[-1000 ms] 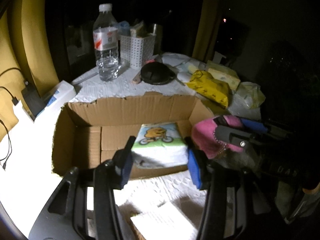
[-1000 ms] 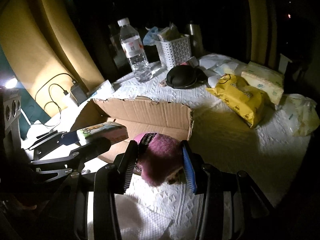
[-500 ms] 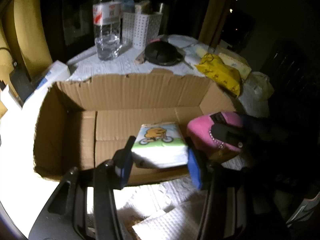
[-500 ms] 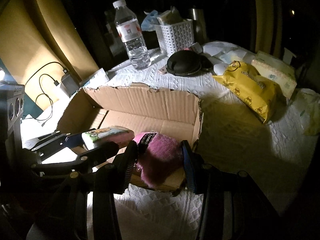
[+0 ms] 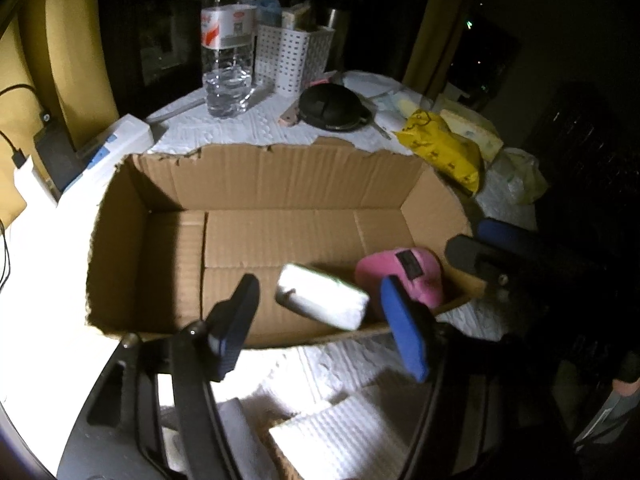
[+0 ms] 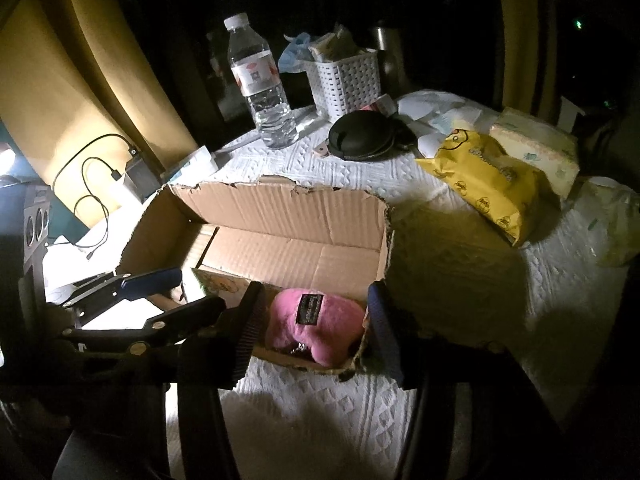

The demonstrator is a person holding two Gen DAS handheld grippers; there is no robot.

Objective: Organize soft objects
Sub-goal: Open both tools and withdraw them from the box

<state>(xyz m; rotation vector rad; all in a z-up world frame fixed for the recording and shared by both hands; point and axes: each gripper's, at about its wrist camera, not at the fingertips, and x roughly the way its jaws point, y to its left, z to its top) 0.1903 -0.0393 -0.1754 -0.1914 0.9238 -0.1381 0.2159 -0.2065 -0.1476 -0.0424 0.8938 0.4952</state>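
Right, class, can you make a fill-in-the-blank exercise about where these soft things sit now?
1. The fluffy pink soft toy lies inside the brown ___ box.
2. The left claw is ___, gripping nothing.
3. The clear plastic water bottle stands ___ the box.
4. The yellow plastic pack lies on the white ___.

Missing words: cardboard; open; outside; tablecloth

box (image 5: 280,184): my drop spot, brown corrugated cardboard, matt, torn ragged rim
pink toy (image 6: 316,328): fuzzy plush cloth, black sewn label
tissue pack (image 5: 322,296): glossy plastic film wrap, blurred
my left gripper (image 5: 320,320): fingers (image 5: 404,332) with blue pads, look rubbery, matt; black plastic body
my right gripper (image 6: 314,328): ribbed dark pad, same black plastic
table cover (image 6: 460,360): white embossed cloth or paper, can't tell which
bottle (image 6: 264,88): clear shiny plastic, paper label
basket (image 6: 348,82): white perforated plastic
yellow pack (image 6: 484,180): crinkly glossy plastic
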